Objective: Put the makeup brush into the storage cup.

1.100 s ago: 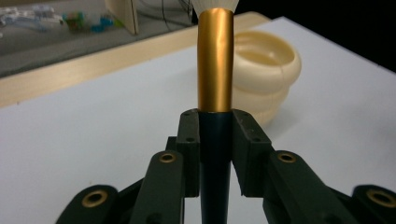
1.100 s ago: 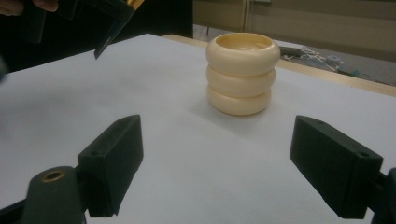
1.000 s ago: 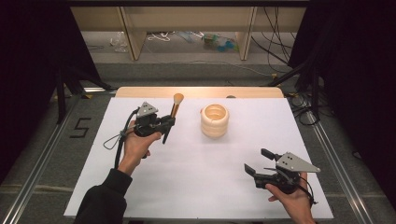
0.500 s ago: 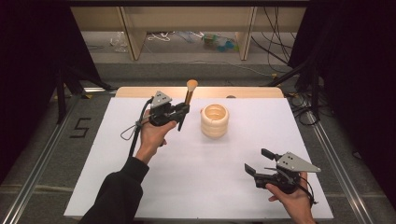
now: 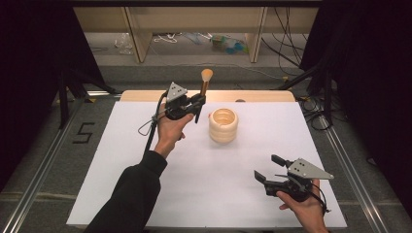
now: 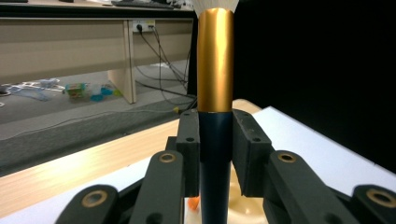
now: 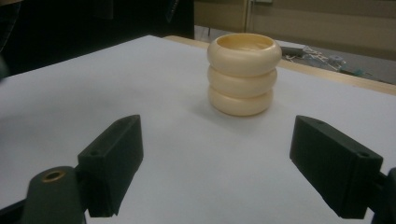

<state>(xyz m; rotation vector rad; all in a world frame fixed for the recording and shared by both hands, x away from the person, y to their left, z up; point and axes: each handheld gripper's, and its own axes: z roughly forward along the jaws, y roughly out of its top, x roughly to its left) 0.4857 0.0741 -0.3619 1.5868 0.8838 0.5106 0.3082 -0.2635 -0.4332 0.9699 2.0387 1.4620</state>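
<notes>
A makeup brush (image 5: 203,90) with a dark handle, gold ferrule and pale bristles stands upright in my left gripper (image 5: 197,104), which is shut on its handle (image 6: 215,154). The brush hangs in the air just left of a cream ribbed cup (image 5: 223,124) that sits mid-table, seen too in the right gripper view (image 7: 243,73). My right gripper (image 5: 268,168) is held low at the front right with its jaws wide apart and nothing between them (image 7: 217,172); it faces the cup from a distance.
A white sheet (image 5: 121,170) covers the table, with a wooden strip (image 5: 145,95) along the far edge. Beyond it are desk legs, cables and small litter on the floor (image 5: 228,43). Dark curtains flank both sides.
My left hand has carried the brush to the right and upward, from left of the cup to close beside it. The right gripper has stayed where it was.
</notes>
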